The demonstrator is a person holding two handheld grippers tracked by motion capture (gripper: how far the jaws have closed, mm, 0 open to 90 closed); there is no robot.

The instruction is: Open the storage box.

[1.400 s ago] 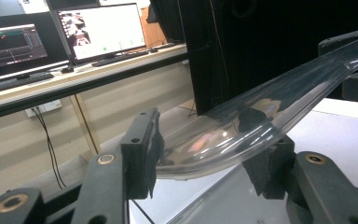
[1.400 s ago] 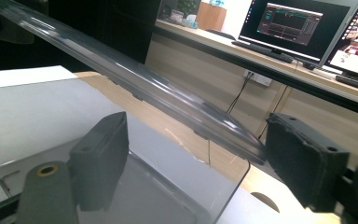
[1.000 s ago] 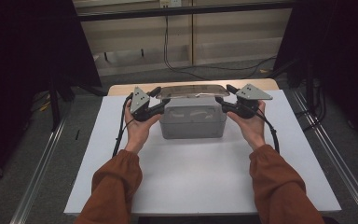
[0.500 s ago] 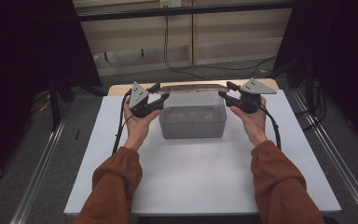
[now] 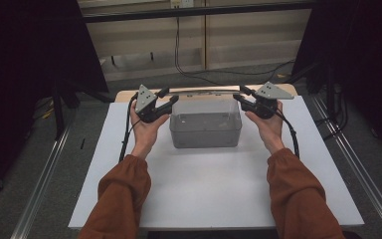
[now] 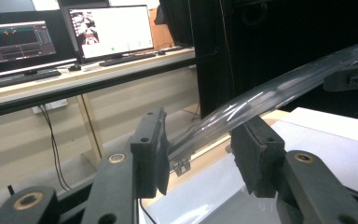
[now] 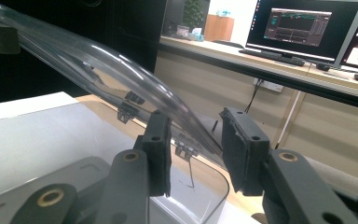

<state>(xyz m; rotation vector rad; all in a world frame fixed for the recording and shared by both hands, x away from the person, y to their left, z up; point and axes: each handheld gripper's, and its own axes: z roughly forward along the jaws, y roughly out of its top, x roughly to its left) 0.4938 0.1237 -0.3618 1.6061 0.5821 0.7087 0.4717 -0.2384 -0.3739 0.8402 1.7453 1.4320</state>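
Lid: clear, thin, rectangular plastic lid (image 5: 205,91) held edge-on just above centre of the high view, over the far rim of the box
Box: clear rectangular plastic storage box (image 5: 205,123) standing open on the white table top (image 5: 204,184), mid-frame
Handling: likely light and somewhat flexible; it looks bowed in both gripper views; smooth and glossy, so probably slippery between pads; the short ends are the sensible places to hold
Left gripper: left gripper (image 5: 163,99) at the lid's left end, centre-left of the high view; in its own view (image 6: 200,154) the jaws stand apart on either side of the lid edge, and I cannot tell whether the pads press it
Right gripper: right gripper (image 5: 241,97) at the lid's right end; in its own view (image 7: 196,149) the lid edge runs down between spread jaws, contact unclear
Pose: both forearms in rust-orange sleeves (image 5: 122,194) reach forward from the bottom of the frame, palms turned inward, grippers level and mirrored
Risk: a loose hold could let the lid slide or twist
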